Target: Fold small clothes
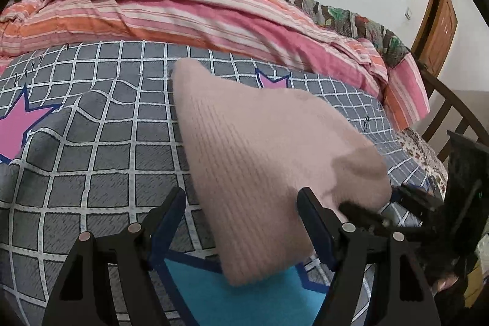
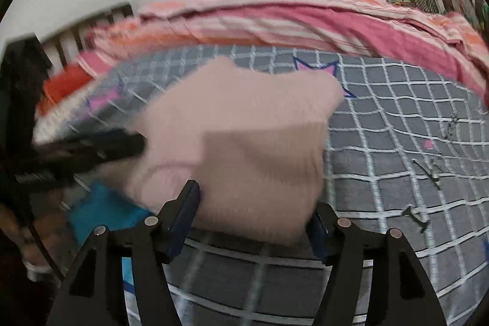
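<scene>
A pale pink ribbed knit garment [image 1: 259, 161] lies folded on the grey checked bed cover [image 1: 91, 142]. My left gripper [image 1: 241, 200] is open, its blue-padded fingers astride the garment's near edge. In the left wrist view the other gripper's black fingers [image 1: 360, 211] reach the garment's right corner. In the right wrist view the garment [image 2: 244, 148] fills the middle, blurred. My right gripper [image 2: 256, 203] is open with the cloth between its fingers. The left gripper's dark fingers [image 2: 101, 148] touch the garment's left side.
A pink and orange striped quilt [image 1: 183, 8] is heaped along the far side of the bed. A wooden bed frame [image 1: 449, 115] and a wooden door [image 1: 437, 29] stand at the right. A blue patch [image 1: 244, 295] of the cover lies under the garment's near end.
</scene>
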Action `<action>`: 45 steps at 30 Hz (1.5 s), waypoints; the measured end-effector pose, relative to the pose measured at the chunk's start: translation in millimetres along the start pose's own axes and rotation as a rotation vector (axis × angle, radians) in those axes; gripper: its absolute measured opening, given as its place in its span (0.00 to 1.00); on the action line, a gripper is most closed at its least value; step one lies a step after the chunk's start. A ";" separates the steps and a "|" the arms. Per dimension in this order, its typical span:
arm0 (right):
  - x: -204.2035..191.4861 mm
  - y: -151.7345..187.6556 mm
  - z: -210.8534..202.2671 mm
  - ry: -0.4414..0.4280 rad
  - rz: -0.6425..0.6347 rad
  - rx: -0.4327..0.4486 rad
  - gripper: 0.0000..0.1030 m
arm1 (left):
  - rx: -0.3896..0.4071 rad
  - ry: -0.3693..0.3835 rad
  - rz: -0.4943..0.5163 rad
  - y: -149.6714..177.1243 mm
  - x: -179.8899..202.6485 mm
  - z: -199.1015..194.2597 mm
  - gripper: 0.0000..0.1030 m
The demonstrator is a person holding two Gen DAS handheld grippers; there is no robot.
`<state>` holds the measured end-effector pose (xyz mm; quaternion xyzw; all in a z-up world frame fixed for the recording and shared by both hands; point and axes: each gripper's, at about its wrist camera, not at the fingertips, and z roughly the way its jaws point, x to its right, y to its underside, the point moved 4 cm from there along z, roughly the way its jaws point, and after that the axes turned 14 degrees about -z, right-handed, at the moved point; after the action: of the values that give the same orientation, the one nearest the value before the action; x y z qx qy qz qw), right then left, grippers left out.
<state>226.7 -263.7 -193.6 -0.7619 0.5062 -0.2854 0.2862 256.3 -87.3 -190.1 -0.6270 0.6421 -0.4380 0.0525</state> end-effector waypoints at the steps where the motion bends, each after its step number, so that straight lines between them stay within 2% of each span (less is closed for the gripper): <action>1: 5.3 2.3 0.5 0.008 0.009 -0.014 0.62 | 0.002 -0.008 0.008 0.8 -0.2 0.5 0.72; 7: 29.1 10.0 -9.3 -0.007 0.027 -0.017 0.62 | 0.019 -0.024 0.022 -0.6 0.4 -0.8 0.72; 15: 54.1 3.8 -27.9 -0.005 0.143 0.097 0.59 | 0.042 -0.038 0.012 -4.5 0.2 0.2 0.72; 20: 58.1 -4.5 -27.8 0.008 0.183 0.132 0.50 | 0.055 -0.047 0.006 -8.0 1.3 1.0 0.72; 25: 60.6 -11.7 -17.7 0.020 0.208 0.120 0.44 | 0.062 -0.060 0.002 -9.0 1.2 2.6 0.72; 32: 65.6 -18.8 -1.8 0.010 0.250 0.090 0.45 | 0.075 -0.074 0.020 -17.3 1.1 3.9 0.72; 38: 76.0 -29.2 15.4 -0.031 0.321 0.065 0.48 | 0.076 -0.058 0.041 -34.4 -5.1 9.7 0.74; 45: 94.8 -42.1 45.1 -0.125 0.414 0.025 0.51 | 0.046 -0.023 -0.022 -59.0 -22.1 21.9 0.73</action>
<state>315.7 -332.1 -179.6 -0.6543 0.6295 -0.1790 0.3790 319.2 -69.3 -177.1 -0.6378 0.6242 -0.4458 0.0695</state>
